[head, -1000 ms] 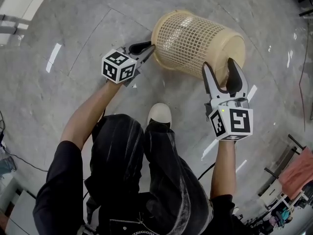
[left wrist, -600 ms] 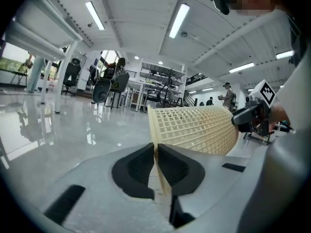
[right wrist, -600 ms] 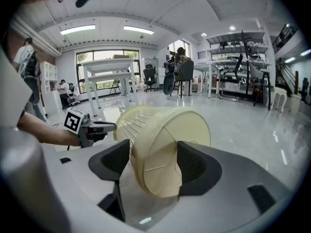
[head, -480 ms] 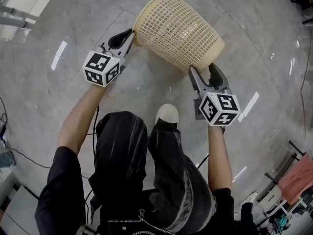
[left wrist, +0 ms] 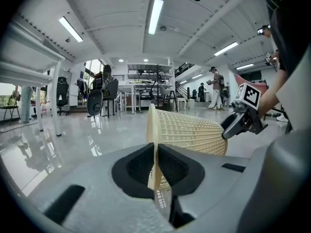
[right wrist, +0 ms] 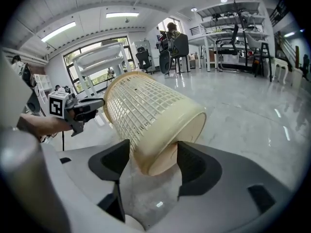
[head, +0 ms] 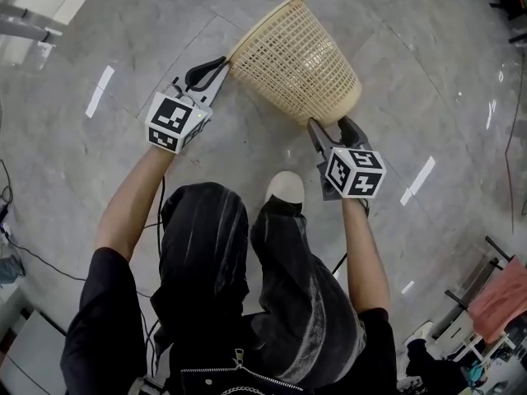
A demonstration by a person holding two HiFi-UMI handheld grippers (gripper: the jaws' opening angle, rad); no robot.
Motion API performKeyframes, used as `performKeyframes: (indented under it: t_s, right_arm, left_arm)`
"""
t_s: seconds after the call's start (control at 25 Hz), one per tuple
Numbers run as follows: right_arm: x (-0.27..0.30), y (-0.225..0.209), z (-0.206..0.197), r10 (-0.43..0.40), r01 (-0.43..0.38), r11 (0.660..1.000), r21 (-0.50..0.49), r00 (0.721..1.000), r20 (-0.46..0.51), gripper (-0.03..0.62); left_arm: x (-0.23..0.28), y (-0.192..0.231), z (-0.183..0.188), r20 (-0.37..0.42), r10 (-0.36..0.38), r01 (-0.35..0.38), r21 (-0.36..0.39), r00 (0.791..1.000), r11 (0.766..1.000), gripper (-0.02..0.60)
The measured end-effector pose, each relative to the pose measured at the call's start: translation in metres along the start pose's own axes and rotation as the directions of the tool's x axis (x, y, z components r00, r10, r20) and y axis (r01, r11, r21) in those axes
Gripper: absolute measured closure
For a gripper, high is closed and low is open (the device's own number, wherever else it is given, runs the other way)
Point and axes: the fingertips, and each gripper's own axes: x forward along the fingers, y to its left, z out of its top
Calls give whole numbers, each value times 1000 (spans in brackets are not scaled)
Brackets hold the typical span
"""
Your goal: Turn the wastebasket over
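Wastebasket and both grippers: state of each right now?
wastebasket: empty, tipped sideways, mouth toward the left gripper.
left gripper: shut on the wastebasket rim; jaws have just been closing.
right gripper: open, wastebasket's base edge between its jaws.

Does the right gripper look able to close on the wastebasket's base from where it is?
Probably yes: the right gripper holds its jaws apart around the base edge of the wastebasket, nothing else in the gap; the left gripper clamps the rim.
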Motion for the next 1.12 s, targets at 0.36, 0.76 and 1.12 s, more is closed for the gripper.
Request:
performKeyframes:
  t_s: [0.36,0.76,1.12]
  right_arm:
    - [-48,-19,18,-52,56,994,-97,998,46,281]
    - [-41,59,137,173,-156,973,-171,980,94,300]
    - [-34,54,196,95,-89,992,-88,993,67,453]
  left_arm:
    - [7,-14,10,2,-44,43,92,999,995,557]
    - [6,-31,43,20,-106,101,172,994,980,557]
    - [11,-94,87,9,-221,204,350,975,915,557]
